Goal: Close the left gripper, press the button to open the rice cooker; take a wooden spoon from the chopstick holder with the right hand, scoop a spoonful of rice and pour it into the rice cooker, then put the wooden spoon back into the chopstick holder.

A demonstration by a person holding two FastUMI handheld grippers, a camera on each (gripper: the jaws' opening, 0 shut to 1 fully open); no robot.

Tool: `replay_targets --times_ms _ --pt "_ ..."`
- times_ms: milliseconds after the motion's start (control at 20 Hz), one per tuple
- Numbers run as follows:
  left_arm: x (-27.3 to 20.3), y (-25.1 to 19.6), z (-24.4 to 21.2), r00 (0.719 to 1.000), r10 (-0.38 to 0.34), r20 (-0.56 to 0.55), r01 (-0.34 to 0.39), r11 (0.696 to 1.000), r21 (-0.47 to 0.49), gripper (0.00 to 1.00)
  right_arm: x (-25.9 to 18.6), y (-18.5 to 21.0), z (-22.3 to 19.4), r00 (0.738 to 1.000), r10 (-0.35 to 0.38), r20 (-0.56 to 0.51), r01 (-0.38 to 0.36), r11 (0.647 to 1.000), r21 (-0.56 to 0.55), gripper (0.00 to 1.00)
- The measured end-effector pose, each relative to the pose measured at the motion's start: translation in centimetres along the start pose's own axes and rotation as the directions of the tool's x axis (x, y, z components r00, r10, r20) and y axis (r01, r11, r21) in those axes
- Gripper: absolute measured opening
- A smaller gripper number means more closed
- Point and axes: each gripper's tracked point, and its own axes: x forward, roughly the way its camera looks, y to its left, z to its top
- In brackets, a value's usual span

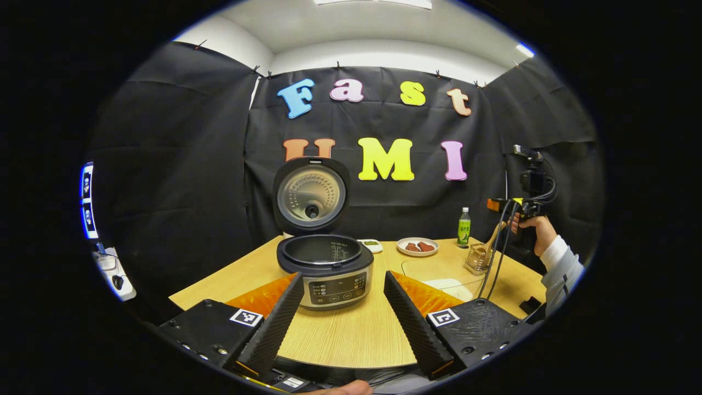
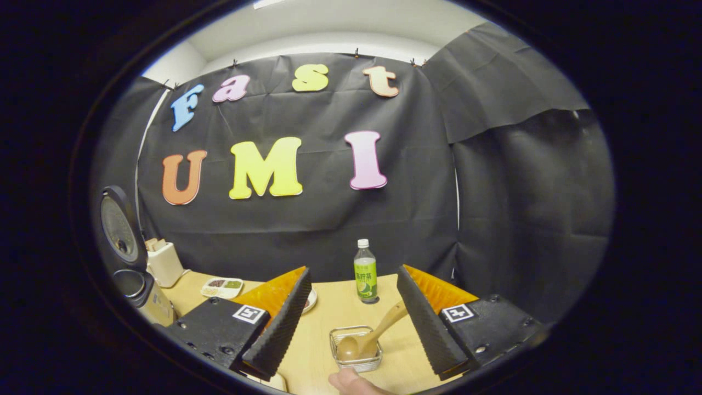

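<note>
Between open right jaws: wooden spoon [image 2: 366,336] in chopstick holder [image 2: 355,350].

Left gripper [image 1: 343,307] low and level, fingers spread wide apart, holding nothing, right gripper [image 2: 351,318] likewise spread with nothing between its fingers, right hand [image 1: 535,230] in a white sleeve [image 1: 562,266] gripping its handle farther off

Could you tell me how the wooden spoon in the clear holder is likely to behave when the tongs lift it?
The spoon looks like solid wood: probably stiff and light. It leans on the holder's rim, so it may swing. The holder looks light and could slide.
</note>
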Motion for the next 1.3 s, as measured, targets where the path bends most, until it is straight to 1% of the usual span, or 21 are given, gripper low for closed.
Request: replay_targets --times_ms 50,150,250,400,500,650,750,800,950,1050,1150,1300 --pt "0.1 0.0 0.4 1.000 -0.001 0.006 0.001 1.000 -0.015 0.94 -1.3 0.3 0.0 1.000 0.004 -0.007 -0.004 1.000 -0.014 1.00" --pt "0.3 0.1 1.2 1.000 -0.001 0.006 0.001 1.000 -0.032 0.94 -4.3 1.6 0.8 0.999 0.042 -0.006 -0.042 0.999 -0.023 0.99" --pt "0.7 0.6 1.9 1.000 0.015 0.014 -0.015 1.000 -0.018 0.94 -7.4 3.2 2.0 0.995 0.096 0.018 -0.096 0.995 -0.024 0.99" --pt "1.8 2.0 3.5 0.998 0.050 0.034 -0.050 0.999 0.006 0.95 -12.2 4.7 3.4 0.989 0.135 0.063 -0.133 0.991 -0.030 1.00" --pt "2.6 2.5 4.4 0.998 0.052 0.041 -0.052 0.999 -0.005 0.95 -15.4 5.4 3.8 0.986 0.145 0.082 -0.141 0.989 -0.051 0.99" --pt "4.0 3.5 6.4 0.995 0.070 0.072 -0.068 0.997 -0.030 0.95 -19.7 5.3 3.9 0.987 0.127 0.098 -0.120 0.990 -0.075 1.00" --pt "5.4 3.2 8.3 0.992 0.041 0.123 -0.039 0.999 -0.021 0.94 -22.2 5.8 3.7 0.984 0.137 0.113 -0.129 0.988 -0.080 1.00" --pt "6.8 3.5 8.7 0.993 0.033 0.116 -0.033 0.999 -0.004 0.94 -23.3 6.1 3.2 0.983 0.148 0.107 -0.141 0.988 -0.071 1.00" --pt "9.3 4.7 10.8 0.993 0.048 0.108 -0.053 0.998 0.040 0.94 -26.0 6.6 1.5 0.979 0.180 0.094 -0.176 0.983 -0.055 0.99" --pt "10.6 4.4 13.0 0.992 0.025 0.126 -0.033 0.997 0.066 0.94 -27.4 6.7 0.9 0.977 0.185 0.102 -0.179 0.981 -0.070 1.00" --pt "12.1 4.5 14.8 0.990 0.025 0.141 -0.037 0.996 0.085 0.94 -28.2 6.6 0.8 0.975 0.190 0.116 -0.181 0.980 -0.087 0.99" --pt "14.7 4.5 17.2 0.990 0.033 0.136 -0.047 0.994 0.102 0.94 -28.0 6.0 0.5 0.973 0.198 0.116 -0.190 0.979 -0.073 1.00"
